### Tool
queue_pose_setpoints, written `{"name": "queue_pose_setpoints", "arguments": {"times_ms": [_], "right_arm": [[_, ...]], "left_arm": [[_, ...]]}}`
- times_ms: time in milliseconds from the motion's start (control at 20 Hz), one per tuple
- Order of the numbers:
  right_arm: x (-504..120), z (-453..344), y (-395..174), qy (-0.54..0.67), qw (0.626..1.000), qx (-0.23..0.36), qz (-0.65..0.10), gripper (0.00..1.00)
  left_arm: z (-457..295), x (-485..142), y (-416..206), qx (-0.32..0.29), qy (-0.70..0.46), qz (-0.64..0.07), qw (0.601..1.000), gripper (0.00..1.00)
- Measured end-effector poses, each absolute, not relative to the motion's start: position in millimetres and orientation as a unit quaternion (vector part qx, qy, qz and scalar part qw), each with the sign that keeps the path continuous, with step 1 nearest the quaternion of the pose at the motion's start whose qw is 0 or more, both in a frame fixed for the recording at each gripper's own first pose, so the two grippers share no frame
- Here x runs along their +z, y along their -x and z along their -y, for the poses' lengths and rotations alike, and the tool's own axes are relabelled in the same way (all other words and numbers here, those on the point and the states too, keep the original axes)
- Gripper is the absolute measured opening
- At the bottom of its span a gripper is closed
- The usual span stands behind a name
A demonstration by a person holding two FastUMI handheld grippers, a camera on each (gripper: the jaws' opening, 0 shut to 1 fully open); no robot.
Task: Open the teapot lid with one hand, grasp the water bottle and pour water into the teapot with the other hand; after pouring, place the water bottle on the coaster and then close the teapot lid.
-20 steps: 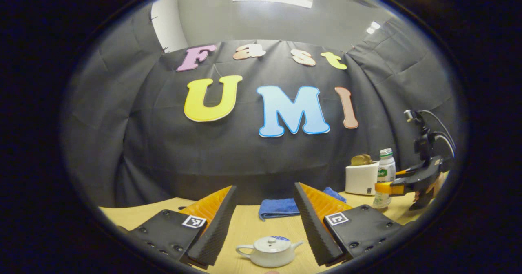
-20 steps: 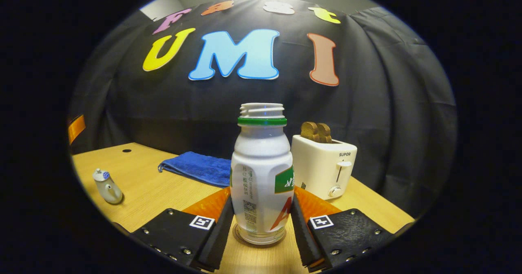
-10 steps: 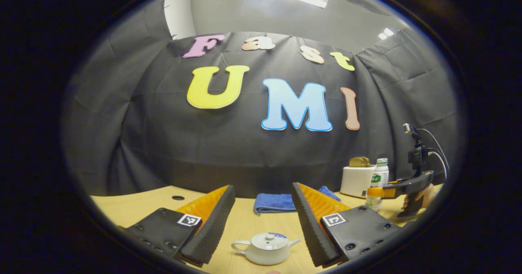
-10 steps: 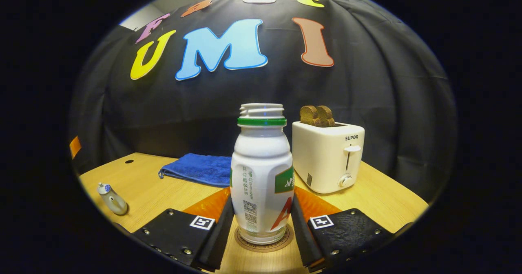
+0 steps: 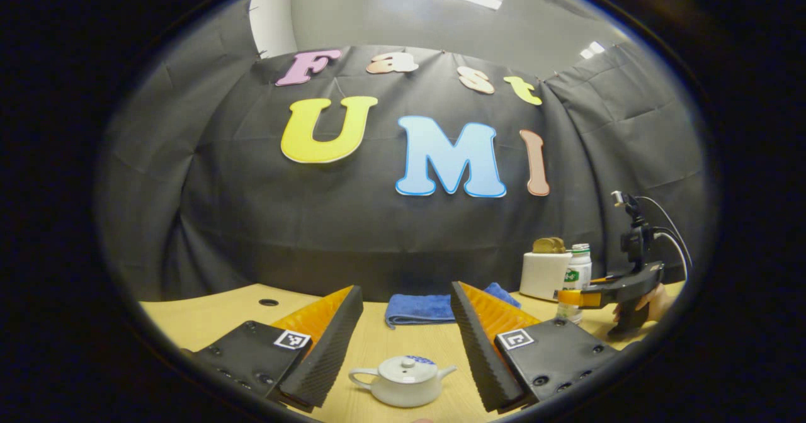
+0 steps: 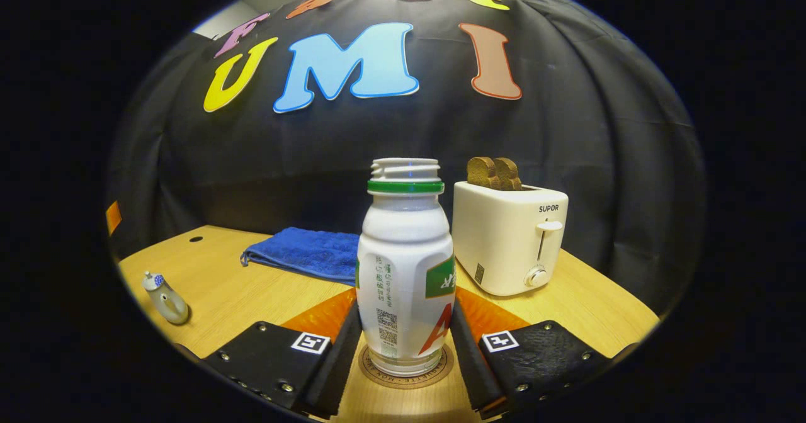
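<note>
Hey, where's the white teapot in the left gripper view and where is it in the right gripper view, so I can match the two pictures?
Left gripper view: the teapot sits at the bottom centre, on the table between that gripper's two fingers.
Right gripper view: the teapot is small at the far left edge of the table.
Shared landmark: the blue towel lies folded on the table behind the teapot in both views.

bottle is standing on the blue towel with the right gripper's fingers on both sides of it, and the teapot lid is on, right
Not quite. The right gripper view shows the bottle standing on the round coaster, not on the blue towel, which lies behind it to the left. The rest holds: the right gripper has a finger on each side of the bottle, and the left gripper view shows the teapot with its lid on.
</note>
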State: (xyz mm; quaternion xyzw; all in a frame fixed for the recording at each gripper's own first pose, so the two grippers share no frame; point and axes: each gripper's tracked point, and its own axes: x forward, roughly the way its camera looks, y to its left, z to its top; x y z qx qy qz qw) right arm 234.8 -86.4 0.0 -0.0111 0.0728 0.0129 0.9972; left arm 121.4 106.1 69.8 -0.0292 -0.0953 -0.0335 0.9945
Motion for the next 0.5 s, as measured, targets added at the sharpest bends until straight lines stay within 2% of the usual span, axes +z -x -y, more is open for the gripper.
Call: {"name": "queue_pose_setpoints", "arguments": {"times_ms": [50, 100, 150, 500], "right_arm": [[3, 89, -234, 0.019, 0.997, 0.006, -0.07, 0.75], [5, 90, -235, 0.026, 0.998, 0.0, -0.065, 0.82], [8, 92, -234, 0.029, 0.998, -0.001, -0.061, 0.99], [18, 92, -216, 0.037, 0.998, -0.007, -0.052, 0.98]], "left_arm": [[-105, 69, -121, -0.034, 0.028, 0.096, 0.994, 0.93], [-105, 70, -120, -0.035, 0.026, 0.096, 0.994, 0.93], [-104, 71, -119, -0.036, 0.025, 0.098, 0.994, 0.93], [-99, 75, -115, -0.042, 0.013, 0.104, 0.994, 0.93]]}}
